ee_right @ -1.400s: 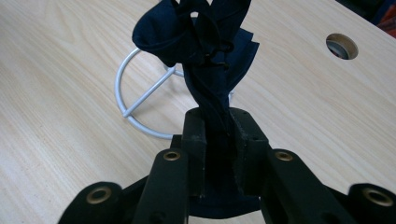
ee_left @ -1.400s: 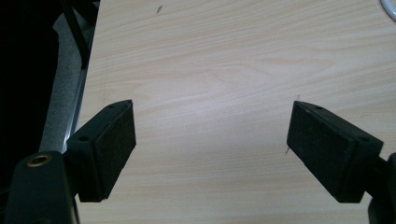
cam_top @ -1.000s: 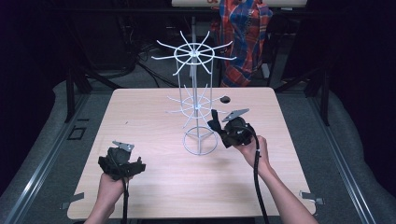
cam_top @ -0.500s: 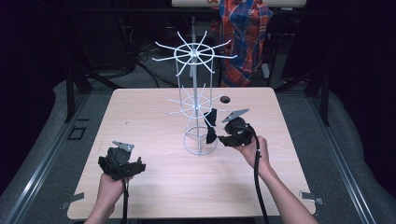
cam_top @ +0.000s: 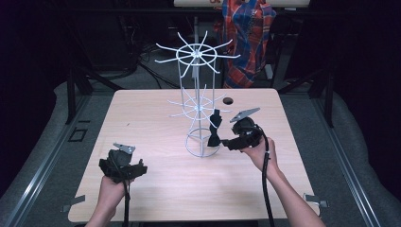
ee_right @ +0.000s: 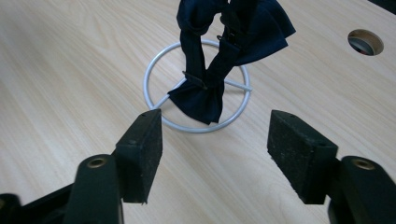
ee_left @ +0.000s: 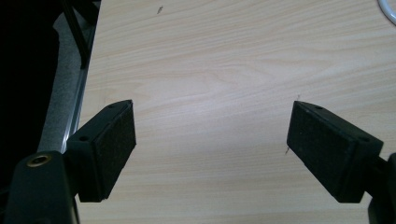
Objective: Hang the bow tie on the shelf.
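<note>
Rack: white wire stand (cam_top: 201, 106) upright mid-table, its ring base (ee_right: 196, 88) on the wood.
Bow tie: dark navy bow tie (ee_right: 219, 56) hangs on the stand's lower arms, dangling inside the ring base.
Right gripper (ee_right: 215, 156): jaws have just been opening; parted, nothing between them, just short of the bow tie.
Left gripper (ee_left: 210, 154): jaws wide apart, empty, over bare table (cam_top: 156, 118).

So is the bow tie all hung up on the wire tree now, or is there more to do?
Looks nearly done. The dark bow tie hangs from a lower arm of the white wire rack, dangling over its ring base. The right gripper has just been opening; its jaws stand apart with nothing between them, the tie just beyond. The left gripper waits open over the table. Probably left: drawing the right hand away.
</note>
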Motion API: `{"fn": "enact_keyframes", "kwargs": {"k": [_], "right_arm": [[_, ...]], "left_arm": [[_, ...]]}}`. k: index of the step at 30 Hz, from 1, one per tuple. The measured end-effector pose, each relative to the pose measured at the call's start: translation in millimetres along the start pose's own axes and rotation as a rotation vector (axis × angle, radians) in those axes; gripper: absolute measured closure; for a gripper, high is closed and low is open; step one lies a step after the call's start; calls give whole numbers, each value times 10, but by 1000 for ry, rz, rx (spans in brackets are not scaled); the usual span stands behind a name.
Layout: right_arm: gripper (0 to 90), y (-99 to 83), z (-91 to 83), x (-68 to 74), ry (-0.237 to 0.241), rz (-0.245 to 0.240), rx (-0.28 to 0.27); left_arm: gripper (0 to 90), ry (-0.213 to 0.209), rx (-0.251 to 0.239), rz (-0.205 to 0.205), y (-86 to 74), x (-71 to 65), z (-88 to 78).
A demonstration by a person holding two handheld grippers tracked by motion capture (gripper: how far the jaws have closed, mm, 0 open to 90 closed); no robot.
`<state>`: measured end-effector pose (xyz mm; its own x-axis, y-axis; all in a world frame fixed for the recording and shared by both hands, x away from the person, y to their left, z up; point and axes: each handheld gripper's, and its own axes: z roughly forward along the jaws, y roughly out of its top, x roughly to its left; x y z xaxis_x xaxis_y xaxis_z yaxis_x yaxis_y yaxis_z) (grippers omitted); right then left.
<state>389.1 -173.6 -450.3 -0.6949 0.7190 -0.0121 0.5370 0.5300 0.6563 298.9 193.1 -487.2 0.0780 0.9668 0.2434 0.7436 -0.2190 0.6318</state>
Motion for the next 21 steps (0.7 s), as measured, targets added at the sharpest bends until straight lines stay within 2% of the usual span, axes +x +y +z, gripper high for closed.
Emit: {"fn": "enact_keyframes", "kwargs": {"k": [5,6,8,9,12,13,21], "right_arm": [[305,-8,-115,3,24,-10,-16],[284,-15,-192,12,28,-26,-12],[270,-18,-216,15,34,-27,-13],[238,-31,-290,22,41,-34,-13],[203,-43,-353,24,38,-42,-5],[164,-59,-392,25,37,-40,-8],[115,-188,-663,-22,24,-25,-27]], "left_arm": [[158,3,1,-6,-1,8,3],[157,3,1,-7,-2,9,4],[158,5,5,-6,-3,9,6],[158,5,5,-4,-3,6,6],[158,6,3,-6,-5,5,7],[158,7,3,-6,-6,6,7],[157,17,2,-22,-9,12,7]]}}
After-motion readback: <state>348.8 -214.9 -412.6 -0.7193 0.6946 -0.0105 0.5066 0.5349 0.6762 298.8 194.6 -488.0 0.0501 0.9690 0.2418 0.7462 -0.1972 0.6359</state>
